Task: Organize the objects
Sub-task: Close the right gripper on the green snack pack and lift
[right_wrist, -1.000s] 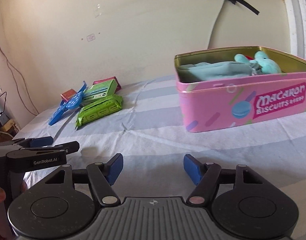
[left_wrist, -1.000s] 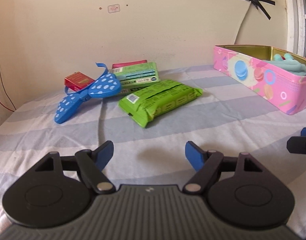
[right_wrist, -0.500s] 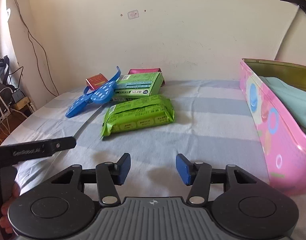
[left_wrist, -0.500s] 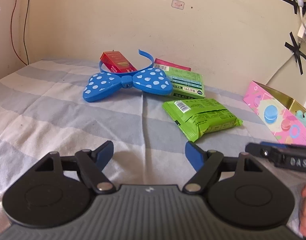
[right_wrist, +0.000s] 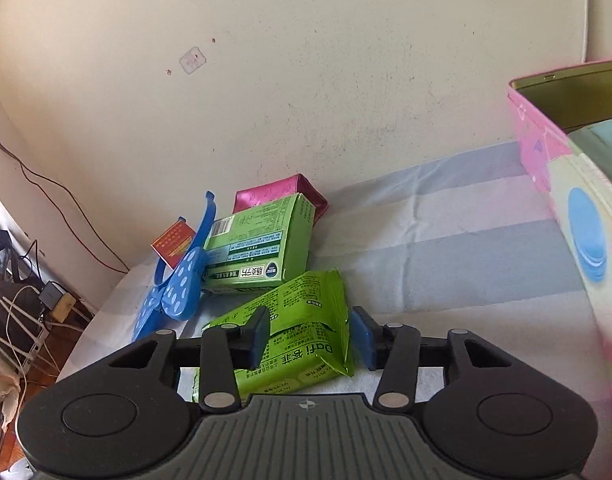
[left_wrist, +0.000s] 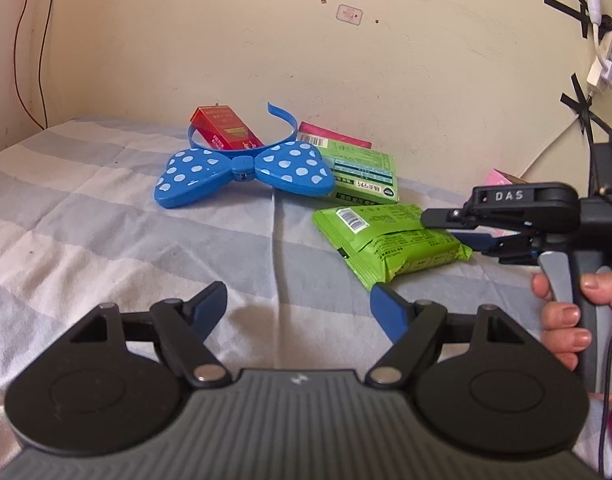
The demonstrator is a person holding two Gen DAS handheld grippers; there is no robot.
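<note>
— Striped bedding (left_wrist: 105, 216) under a cream wall (right_wrist: 346, 80); what do your fingers have?

— My right gripper (right_wrist: 310, 332) straddles the bright green snack packet (right_wrist: 301, 332), which lies flat on the sheet. One pad (right_wrist: 257, 332) is over its top face, the other (right_wrist: 362, 338) is just beside its right edge. The jaws are parted about the packet's width (whether they press it I cannot tell).

— And your left?

— My left gripper (left_wrist: 297, 304) hangs wide apart over bare sheet, holding nothing, near the packet's closer corner.

— Around the packet?

— Just behind it lies a green box (right_wrist: 253, 248), overlapping a magenta pack (right_wrist: 277, 196). A blue polka-dot bow headband (left_wrist: 241, 170) leans on the box, with a red box (left_wrist: 225, 130) inside its band. Well to the right stands the pink biscuit tin (right_wrist: 578, 216), with pale cloth (right_wrist: 602, 140) inside.
</note>
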